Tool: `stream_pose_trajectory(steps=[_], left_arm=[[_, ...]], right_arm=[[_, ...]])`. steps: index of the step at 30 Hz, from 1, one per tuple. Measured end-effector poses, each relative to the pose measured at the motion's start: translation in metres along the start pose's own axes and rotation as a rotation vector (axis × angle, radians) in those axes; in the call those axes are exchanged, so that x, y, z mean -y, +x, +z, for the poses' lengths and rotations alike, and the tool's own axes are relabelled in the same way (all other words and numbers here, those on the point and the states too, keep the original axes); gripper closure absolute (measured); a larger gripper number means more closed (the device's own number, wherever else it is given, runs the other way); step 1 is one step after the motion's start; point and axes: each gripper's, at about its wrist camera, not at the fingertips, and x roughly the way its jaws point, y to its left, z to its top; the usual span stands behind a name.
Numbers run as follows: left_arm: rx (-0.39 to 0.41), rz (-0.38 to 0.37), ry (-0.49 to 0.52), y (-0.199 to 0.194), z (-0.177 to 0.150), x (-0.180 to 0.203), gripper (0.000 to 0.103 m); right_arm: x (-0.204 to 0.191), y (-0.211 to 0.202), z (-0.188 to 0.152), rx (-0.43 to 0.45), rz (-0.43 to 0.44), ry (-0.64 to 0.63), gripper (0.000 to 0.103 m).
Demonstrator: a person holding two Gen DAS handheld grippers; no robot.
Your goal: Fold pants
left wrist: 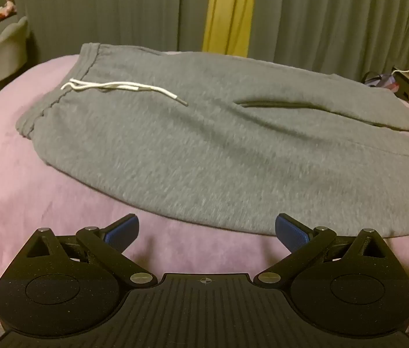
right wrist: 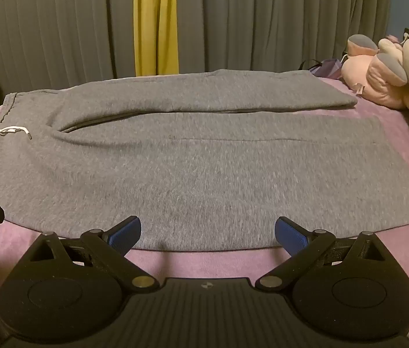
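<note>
Grey sweatpants lie flat across a pink bedspread, waistband to the left, legs running right. A white drawstring rests on the waist area. The far leg lies separate from the near one, its cuff near the plush toy. My left gripper hovers open just short of the pants' near edge, close to the waist end. My right gripper is open too, its blue pads standing over the near leg's hem edge. Nothing is between either pair of jaws.
Grey curtains with a yellow strip hang behind the bed. A pink plush toy lies at the far right of the bed. A pale chair stands at the left. Each view catches the tip of the other gripper at its edge.
</note>
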Motion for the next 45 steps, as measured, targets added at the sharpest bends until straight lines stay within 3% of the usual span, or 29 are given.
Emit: stream_pose_trajectory(steps=[45], left_arm=[[-0.062, 0.005, 0.018, 0.013, -0.001, 0.008, 0.000]], right_arm=[[0.003, 0.017, -0.005, -0.014, 0.079, 0.094, 0.004]])
